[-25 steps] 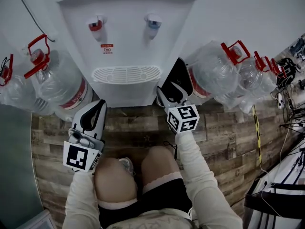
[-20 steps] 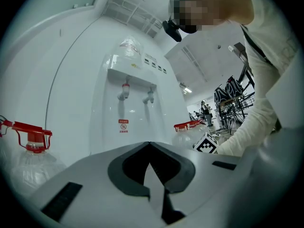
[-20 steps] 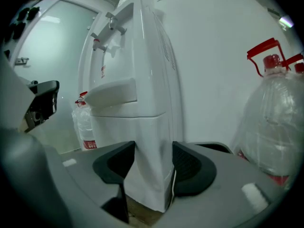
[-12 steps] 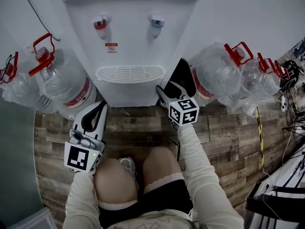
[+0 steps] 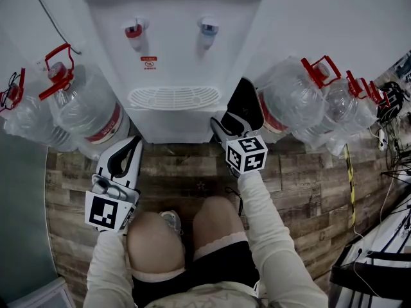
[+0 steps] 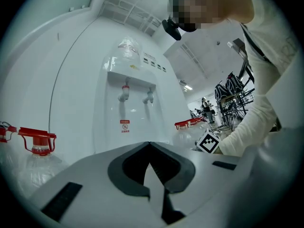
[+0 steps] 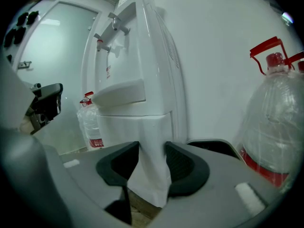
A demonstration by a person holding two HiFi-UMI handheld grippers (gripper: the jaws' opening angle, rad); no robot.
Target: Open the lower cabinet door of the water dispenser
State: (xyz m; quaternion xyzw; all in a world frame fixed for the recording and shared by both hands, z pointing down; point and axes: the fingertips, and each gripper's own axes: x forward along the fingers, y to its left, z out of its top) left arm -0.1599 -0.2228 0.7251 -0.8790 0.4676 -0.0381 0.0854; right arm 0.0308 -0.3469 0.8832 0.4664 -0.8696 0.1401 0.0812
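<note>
Right gripper view: the right gripper (image 7: 152,148) is clamping the right edge of the lower cabinet door (image 7: 135,127), its jaws having just been closing on it, probably to swing it open. The water dispenser (image 7: 142,56) is standing at the far edge of the wooden floor (image 5: 186,169). The left gripper (image 6: 148,145) is hovering clenched and empty.

Even, soft indoor light; wide-angle views bend strongly, corners vignetted black.
</note>
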